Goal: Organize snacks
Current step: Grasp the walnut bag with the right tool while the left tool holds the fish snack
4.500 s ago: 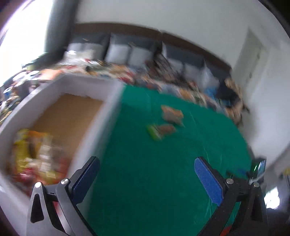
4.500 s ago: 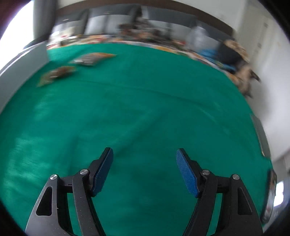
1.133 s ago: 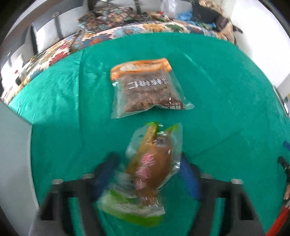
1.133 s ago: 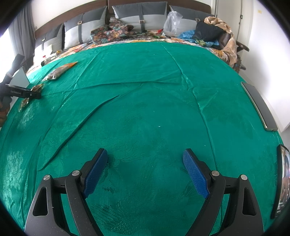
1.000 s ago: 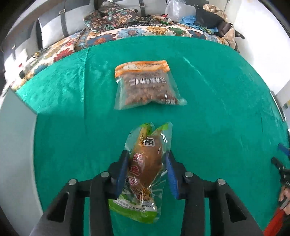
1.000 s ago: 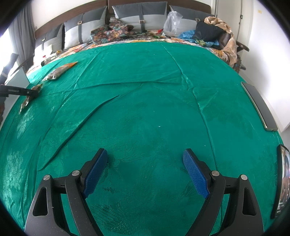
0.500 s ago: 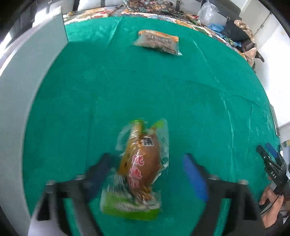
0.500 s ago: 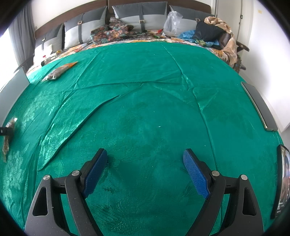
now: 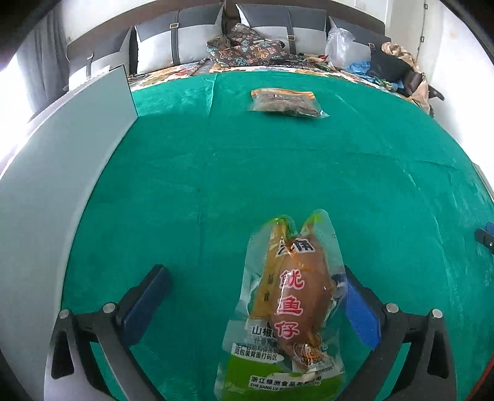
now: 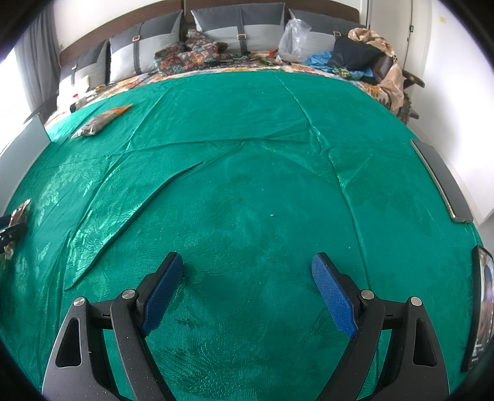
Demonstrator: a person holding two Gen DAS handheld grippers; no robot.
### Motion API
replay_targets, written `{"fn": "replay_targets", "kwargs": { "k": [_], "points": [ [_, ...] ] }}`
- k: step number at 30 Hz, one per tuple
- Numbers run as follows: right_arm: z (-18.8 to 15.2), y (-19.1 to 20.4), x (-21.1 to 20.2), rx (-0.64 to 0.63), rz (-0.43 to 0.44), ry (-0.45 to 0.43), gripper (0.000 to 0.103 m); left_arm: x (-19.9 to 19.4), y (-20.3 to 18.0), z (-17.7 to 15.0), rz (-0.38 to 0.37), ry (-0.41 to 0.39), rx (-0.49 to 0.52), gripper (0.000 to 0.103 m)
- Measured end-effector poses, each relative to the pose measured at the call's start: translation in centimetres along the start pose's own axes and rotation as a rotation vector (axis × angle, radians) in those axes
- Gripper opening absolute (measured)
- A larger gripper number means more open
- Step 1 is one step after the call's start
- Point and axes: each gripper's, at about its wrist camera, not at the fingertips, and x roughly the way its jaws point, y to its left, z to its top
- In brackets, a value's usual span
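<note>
A clear snack pack with a green bottom edge and a brown piece inside (image 9: 287, 311) sits between the jaws of my left gripper (image 9: 253, 274), which are opening. The left pad (image 9: 145, 299) stands well off the pack. The pack leans close by the right pad (image 9: 358, 314). A second pack with an orange top (image 9: 287, 103) lies farther off on the green cloth (image 9: 278, 172), also seen from the right wrist as the orange-topped pack (image 10: 102, 120). My right gripper (image 10: 247, 262) hangs open over bare cloth, holding nothing.
A white box wall (image 9: 61, 172) runs along the left. Grey pillows (image 10: 237, 21), floral bedding, a plastic bag and clothes crowd the far edge. A flat dark device (image 10: 441, 179) lies at the cloth's right edge.
My left gripper pulled back from the orange-topped pack while carrying the green-edged pack, then its jaws spread wide and let go of it. The right gripper stayed still.
</note>
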Motion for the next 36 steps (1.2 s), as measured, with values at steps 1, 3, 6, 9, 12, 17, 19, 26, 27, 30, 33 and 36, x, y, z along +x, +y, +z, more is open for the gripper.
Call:
{"fn": "replay_targets", "kwargs": {
  "k": [1, 3, 6, 9, 12, 17, 19, 26, 27, 30, 33, 36],
  "points": [
    [0.0, 0.0, 0.0, -0.003, 0.000, 0.004, 0.089, -0.1, 0.0, -0.1, 0.003, -0.004, -0.005, 0.103],
    [1.1, 0.4, 0.5, 0.003, -0.001, 0.074, 0.088, -0.1, 0.1, -0.3, 0.004, -0.006, -0.008, 0.103],
    [5.5, 3.0, 0.8, 0.086, 0.141, 0.097, 0.088, -0.2, 0.1, -0.4, 0.008, -0.008, -0.011, 0.103],
    [11.1, 8.8, 3.2, 0.077, 0.274, 0.142, 0.088, 0.1, -0.2, -0.2, 0.009, -0.007, -0.010, 0.103],
    [16.7, 15.3, 8.0, 0.097, 0.373, 0.233, 0.087, 0.2, -0.2, -0.2, 0.009, -0.007, -0.010, 0.103],
    [22.9, 24.1, 15.8, 0.109, 0.318, 0.343, 0.087, 0.1, -0.1, -0.2, 0.009, -0.008, -0.010, 0.103],
    [23.6, 26.6, 17.1, 0.078, 0.250, 0.331, 0.092, 0.5, -0.3, 0.1, 0.010, -0.007, -0.010, 0.103],
    [21.6, 31.0, 16.8, -0.311, 0.161, 0.267, 0.090, 0.3, -0.3, 0.0, 0.013, -0.008, -0.012, 0.103],
    [21.4, 30.3, 16.5, -0.320, 0.164, 0.288, 0.086, 0.4, -0.3, 0.1, 0.013, -0.008, -0.012, 0.103],
    [20.4, 28.3, 15.3, -0.351, 0.142, 0.320, 0.072, 0.4, -0.3, 0.1, 0.013, -0.008, -0.012, 0.103],
    [18.8, 27.0, 13.5, -0.427, 0.130, 0.312, 0.071, 0.4, -0.3, 0.1, 0.013, -0.007, -0.012, 0.103],
    [16.3, 24.4, 11.4, -0.437, 0.154, 0.317, 0.071, 0.4, -0.3, 0.1, 0.013, -0.007, -0.012, 0.103]
  ]
}}
